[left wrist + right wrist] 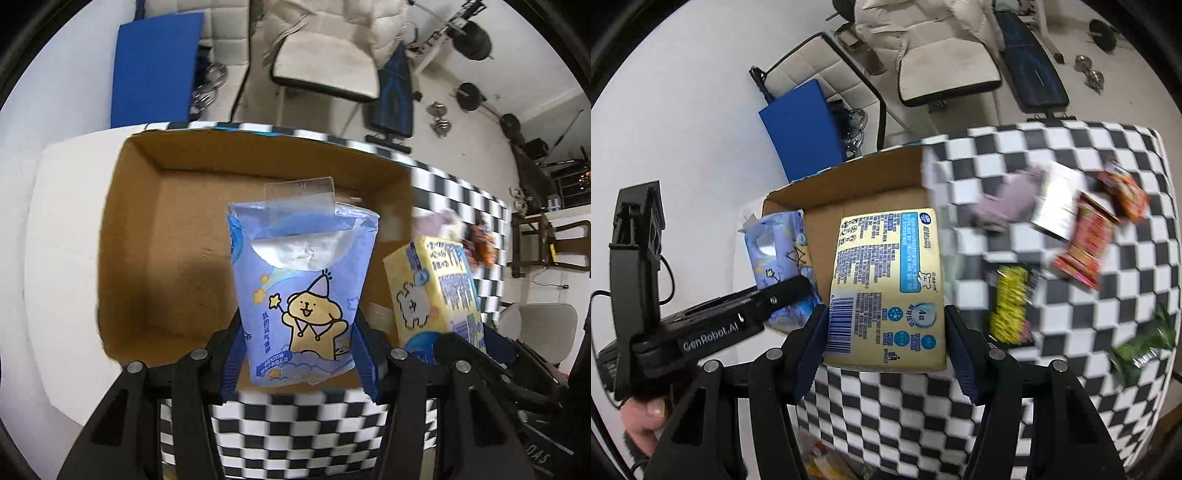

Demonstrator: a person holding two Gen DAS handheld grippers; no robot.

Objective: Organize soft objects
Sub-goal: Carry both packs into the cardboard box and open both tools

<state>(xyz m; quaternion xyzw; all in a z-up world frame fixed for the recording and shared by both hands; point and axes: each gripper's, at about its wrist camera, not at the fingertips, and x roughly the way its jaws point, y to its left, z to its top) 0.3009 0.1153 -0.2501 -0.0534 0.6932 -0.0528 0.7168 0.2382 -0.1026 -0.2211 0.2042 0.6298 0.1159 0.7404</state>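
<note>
The left tongs (299, 354) squeeze a blue pack (301, 291) and hold it over the box (155, 229). Next to it, over the box's right side, the right tongs (884, 347) squeeze a yellow pack (886, 288). Right of the box, snack bags (1086, 243) lie on the counter (1015, 155).
</note>
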